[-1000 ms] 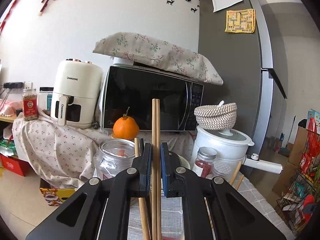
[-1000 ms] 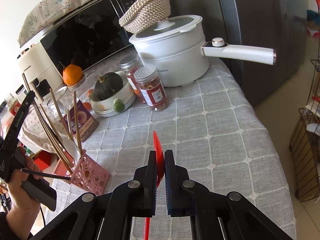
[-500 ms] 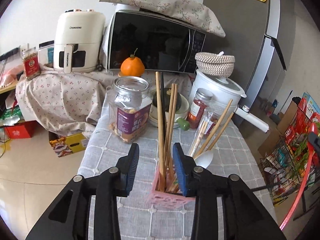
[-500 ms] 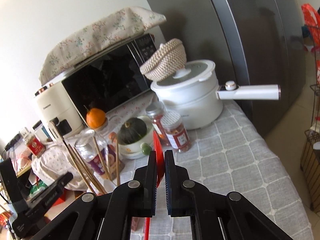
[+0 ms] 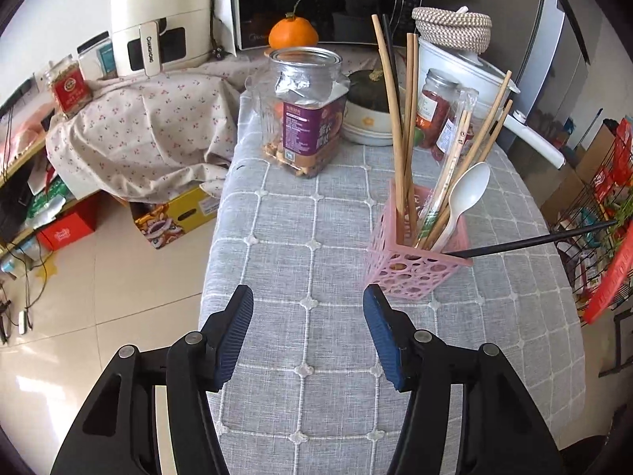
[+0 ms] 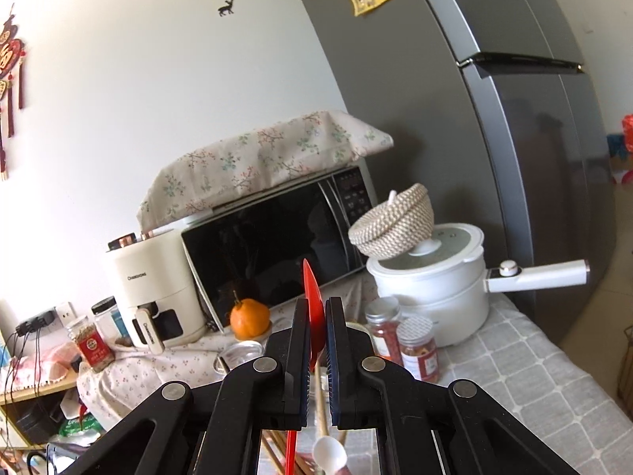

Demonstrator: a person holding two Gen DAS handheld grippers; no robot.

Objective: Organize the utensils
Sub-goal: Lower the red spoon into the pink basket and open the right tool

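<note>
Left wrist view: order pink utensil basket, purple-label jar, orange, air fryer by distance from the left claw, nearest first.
From the left claw, whose jaws are opening with nothing between them:
1. Pink utensil basket, just ahead, to the right.
2. Purple-label jar, mid-table, ahead.
3. Orange, behind the jar, at the microwave.
4. Air fryer, back left; close to the orange in depth, hard to call.

Left gripper hangs over the grey checked tablecloth, jaws opening, nothing between them. Ahead and to the right stands a pink perforated utensil holder containing wooden chopsticks, a white plastic spoon and a black chopstick leaning out over its right rim.
</note>
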